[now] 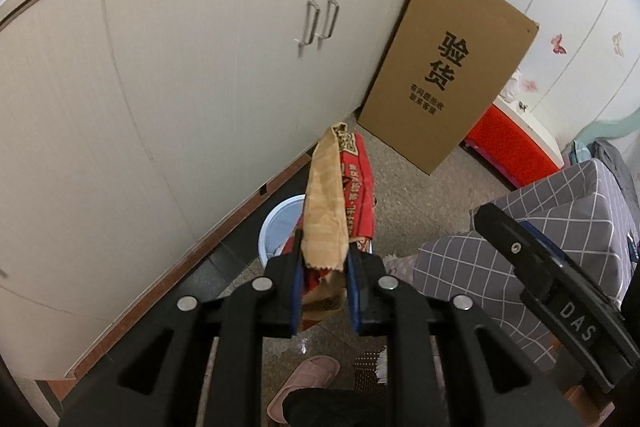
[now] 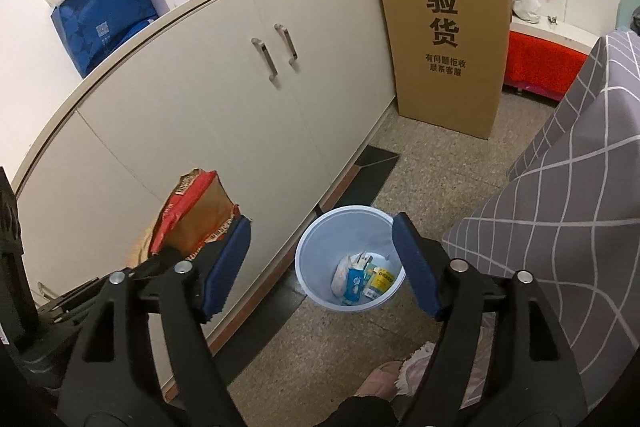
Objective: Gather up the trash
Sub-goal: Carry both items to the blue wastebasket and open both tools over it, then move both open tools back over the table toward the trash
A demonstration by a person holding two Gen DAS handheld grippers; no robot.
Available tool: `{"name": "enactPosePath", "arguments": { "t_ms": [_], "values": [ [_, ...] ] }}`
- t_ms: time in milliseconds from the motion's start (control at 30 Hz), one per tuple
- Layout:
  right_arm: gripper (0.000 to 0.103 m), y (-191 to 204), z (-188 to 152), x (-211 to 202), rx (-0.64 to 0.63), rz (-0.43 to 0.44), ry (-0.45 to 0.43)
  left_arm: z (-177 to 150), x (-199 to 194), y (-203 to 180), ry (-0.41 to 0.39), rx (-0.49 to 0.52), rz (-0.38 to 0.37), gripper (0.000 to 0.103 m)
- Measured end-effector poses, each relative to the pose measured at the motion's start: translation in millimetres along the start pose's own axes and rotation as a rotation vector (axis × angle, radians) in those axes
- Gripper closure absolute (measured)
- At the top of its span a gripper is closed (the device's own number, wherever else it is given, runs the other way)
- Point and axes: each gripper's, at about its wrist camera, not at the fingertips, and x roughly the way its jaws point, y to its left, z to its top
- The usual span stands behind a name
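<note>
My left gripper point(image 1: 323, 259) is shut on a crumpled red and brown paper bag point(image 1: 332, 203), which stands up from its blue pads above a pale blue bin point(image 1: 276, 227). In the right wrist view the same paper bag point(image 2: 192, 215) shows at the left, beside the left gripper. My right gripper point(image 2: 320, 259) is open with nothing between its blue pads. It hangs above the pale blue bin point(image 2: 316, 251), which holds several small packets and wrappers point(image 2: 360, 279).
A white cabinet point(image 2: 224, 99) with two metal handles runs along the left. A tall cardboard box point(image 2: 444, 27) leans at its far end. A grey checked cover point(image 2: 568, 219) lies on the right. A pink slipper point(image 1: 304, 383) lies on the speckled floor point(image 2: 432, 163).
</note>
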Motion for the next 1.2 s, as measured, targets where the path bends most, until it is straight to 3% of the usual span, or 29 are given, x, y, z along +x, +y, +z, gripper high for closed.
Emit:
{"name": "enactPosePath", "arguments": {
  "t_ms": [133, 300, 367, 400, 467, 867, 1200],
  "values": [
    [0.029, -7, 5, 0, 0.039, 0.006, -0.015, 12, 13, -8, 0.005, 0.029, -0.002, 0.085],
    [0.025, -11, 12, -15, 0.043, -0.057, -0.138, 38, 19, -27, -0.032, 0.061, -0.005, 0.08],
    [0.024, -15, 15, -20, 0.068, -0.062, -0.169, 44, 16, -32, -0.062, 0.056, -0.001, 0.047],
    [0.024, -17, 18, -21, 0.078, -0.058, -0.174, 46, 12, -33, -0.085, 0.051, -0.003, 0.025],
    [0.023, -20, 21, -22, 0.096, -0.048, -0.178, 47, 8, -36, -0.122, 0.056, 0.017, 0.024],
    [0.023, -12, 20, -45, 0.084, -0.003, -0.173, 30, -16, -34, -0.106, 0.067, 0.031, 0.024],
    [0.022, -14, 21, -119, 0.088, 0.006, -0.27, 19, -78, -61, -0.178, 0.096, -0.017, 0.022]
  ]
}}
